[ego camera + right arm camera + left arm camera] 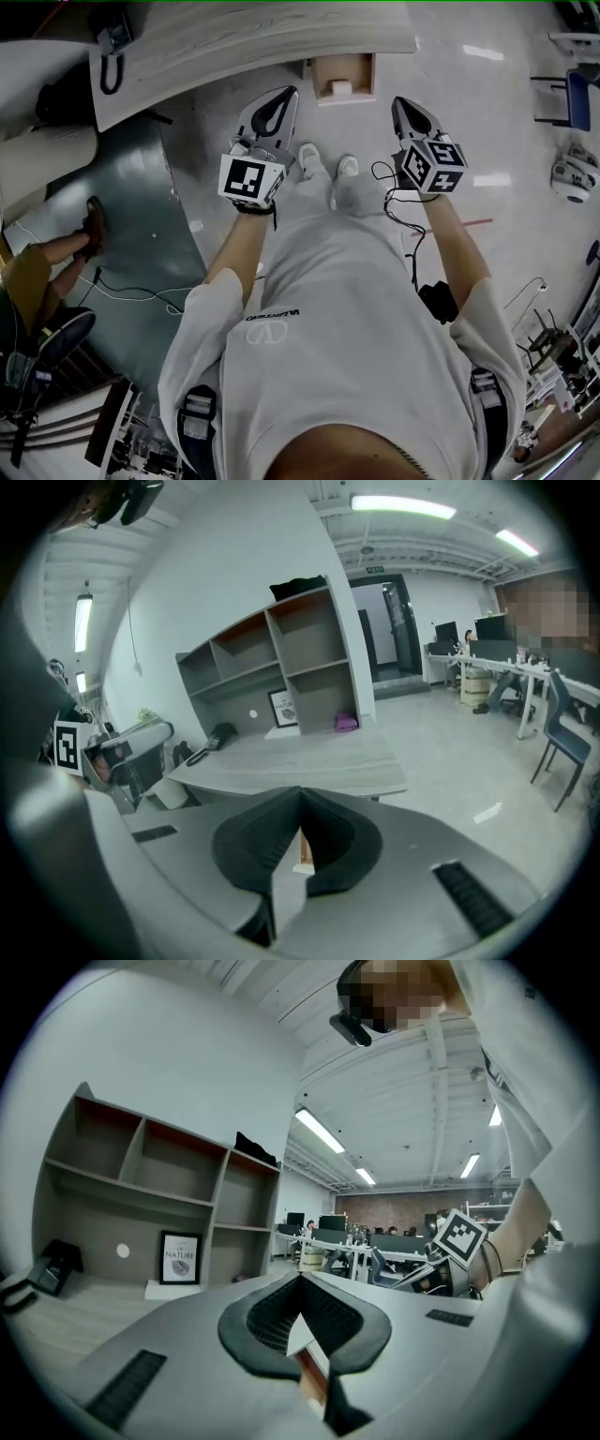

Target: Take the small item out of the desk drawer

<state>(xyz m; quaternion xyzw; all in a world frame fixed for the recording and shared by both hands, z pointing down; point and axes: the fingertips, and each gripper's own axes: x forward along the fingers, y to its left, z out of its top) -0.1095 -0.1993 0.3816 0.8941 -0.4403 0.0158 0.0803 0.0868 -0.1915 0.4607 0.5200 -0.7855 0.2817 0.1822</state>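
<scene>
A light wooden drawer [343, 77] stands pulled out from under the grey wood desk [234, 42], and a small pale item [340, 88] lies in it. My left gripper [291, 91] hovers just left of the drawer, above the floor, with its jaws shut and nothing between them. On the drawer's right my right gripper [397, 99] is also shut and empty. In the left gripper view the left gripper [300, 1277] points past the desk top toward the shelf unit [141, 1185]. In the right gripper view the right gripper [301, 789] faces the desk [291, 757], and a strip of the drawer [306, 851] shows between the pads.
A black desk phone [111, 47] sits on the desk's left end. A framed picture [178, 1258] leans in the shelf unit. Another person's leg [66, 246] rests on a grey floor mat at left. A blue chair [574, 94] stands far right. Cables trail across the floor.
</scene>
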